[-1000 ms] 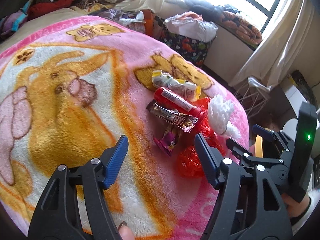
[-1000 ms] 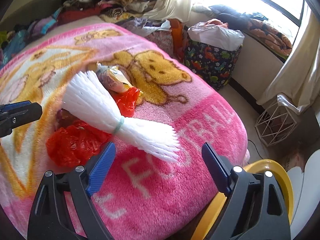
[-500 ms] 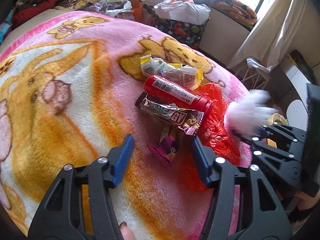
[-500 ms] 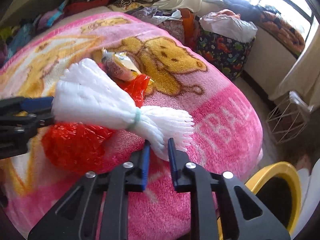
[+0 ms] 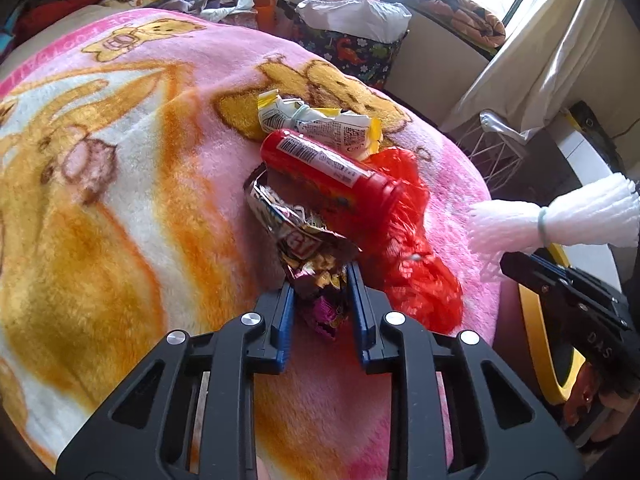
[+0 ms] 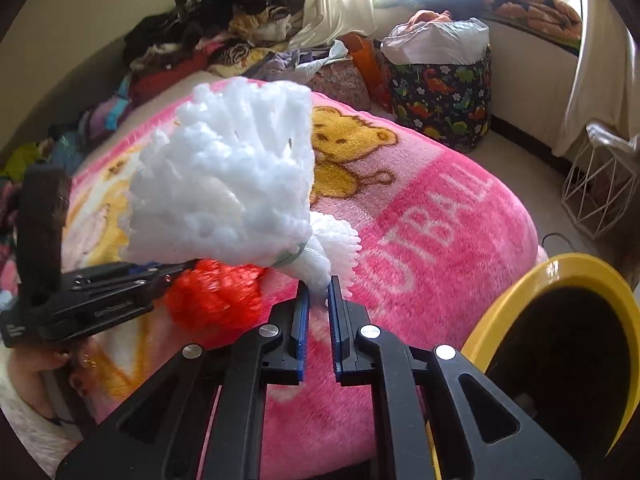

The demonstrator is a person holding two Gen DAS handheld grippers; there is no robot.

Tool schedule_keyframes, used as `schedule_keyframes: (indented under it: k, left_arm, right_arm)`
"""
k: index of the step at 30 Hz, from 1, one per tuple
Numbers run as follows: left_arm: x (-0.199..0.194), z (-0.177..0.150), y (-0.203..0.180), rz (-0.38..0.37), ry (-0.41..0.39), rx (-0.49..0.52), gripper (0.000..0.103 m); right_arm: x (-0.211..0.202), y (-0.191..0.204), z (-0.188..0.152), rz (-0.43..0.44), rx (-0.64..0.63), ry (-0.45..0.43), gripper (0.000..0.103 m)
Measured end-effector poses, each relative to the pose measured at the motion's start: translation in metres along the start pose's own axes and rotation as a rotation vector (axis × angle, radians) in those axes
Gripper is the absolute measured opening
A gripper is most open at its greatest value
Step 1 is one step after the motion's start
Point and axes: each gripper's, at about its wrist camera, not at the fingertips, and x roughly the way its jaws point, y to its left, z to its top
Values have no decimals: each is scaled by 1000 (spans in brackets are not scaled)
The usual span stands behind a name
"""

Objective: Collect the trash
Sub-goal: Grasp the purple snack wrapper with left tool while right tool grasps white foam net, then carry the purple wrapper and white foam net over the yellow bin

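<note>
A trash pile lies on the pink cartoon blanket (image 5: 120, 184): a red tube (image 5: 328, 168), a yellow-white wrapper (image 5: 320, 124), a shiny candy bar wrapper (image 5: 296, 236), a small purple wrapper (image 5: 324, 312) and a red net bag (image 5: 416, 276). My left gripper (image 5: 320, 284) is shut on the end of the candy bar wrapper. My right gripper (image 6: 318, 288) is shut on a white foam net (image 6: 228, 184) and holds it above the blanket's edge. The foam net also shows in the left wrist view (image 5: 552, 220).
A yellow-rimmed bin (image 6: 560, 344) stands beside the bed at the right. A dinosaur-print basket (image 6: 440, 96) and a white wire basket (image 6: 600, 192) stand on the floor by the window. Clothes (image 6: 224, 40) are heaped beyond the bed.
My left gripper closed on the candy bar wrapper. My right gripper closed on the white foam net and lifted it off the blanket toward the right.
</note>
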Motion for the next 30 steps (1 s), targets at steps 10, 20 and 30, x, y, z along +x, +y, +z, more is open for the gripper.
schedule_keyframes:
  k: [10,20,30]
  left_arm:
    - [-37,-12,-1,-21,-56,-31,17]
    - [-73,-10,-15,-52,-131,-15,16]
    - [-93,-6,-41,-87,-187,19,16]
  right_arm:
    - [-32,14,-13,44,-2,-43,9]
    - [-54,25,-15,67,-20,-82,9]
    - [-77,23,-16,51,-11,-124,9]
